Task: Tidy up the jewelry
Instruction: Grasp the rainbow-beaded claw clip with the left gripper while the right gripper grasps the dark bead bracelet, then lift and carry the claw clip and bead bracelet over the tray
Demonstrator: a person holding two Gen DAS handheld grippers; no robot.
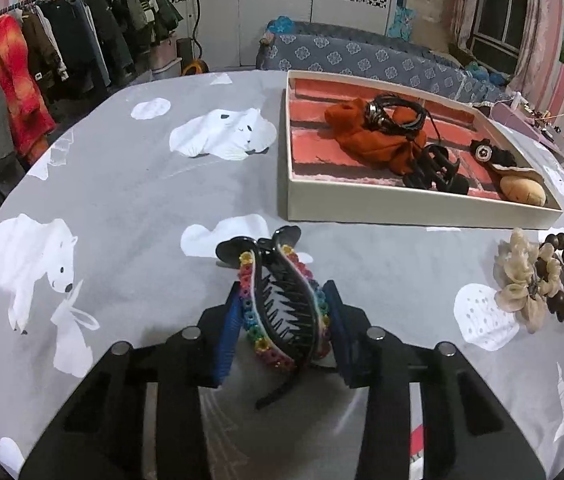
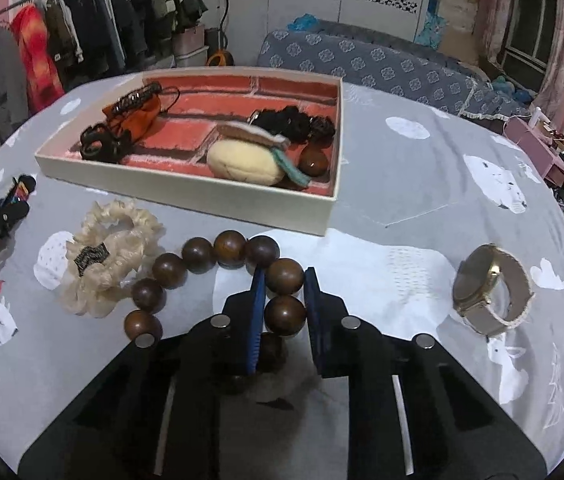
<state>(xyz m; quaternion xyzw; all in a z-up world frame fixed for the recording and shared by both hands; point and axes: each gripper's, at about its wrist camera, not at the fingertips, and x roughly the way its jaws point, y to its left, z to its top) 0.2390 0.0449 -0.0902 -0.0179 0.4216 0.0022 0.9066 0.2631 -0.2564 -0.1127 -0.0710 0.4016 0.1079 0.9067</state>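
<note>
claw clip (image 1: 282, 304) between left tongs (image 1: 285, 322)

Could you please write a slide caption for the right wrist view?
Right gripper fingers straddle a wooden bead bracelet in front of the tray.

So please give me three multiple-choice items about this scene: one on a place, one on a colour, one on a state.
1. Where does the gold watch lie?
A. inside the tray
B. on the tablecloth, right of the right claw
C. on the cream scrunchie

2. What colour is the tray's lining?
A. green
B. red
C. white

3. What is the left claw doing?
A. gripping the flower-trimmed hair clip
B. hanging open over nothing
C. gripping the watch

Answers:
1 B: the watch rests on the tablecloth, outside the tray.
2 B: the lining shows a red brick pattern.
3 A: both pads press the hair clip; meanwhile the right claw straddles the wooden bead bracelet.
</note>
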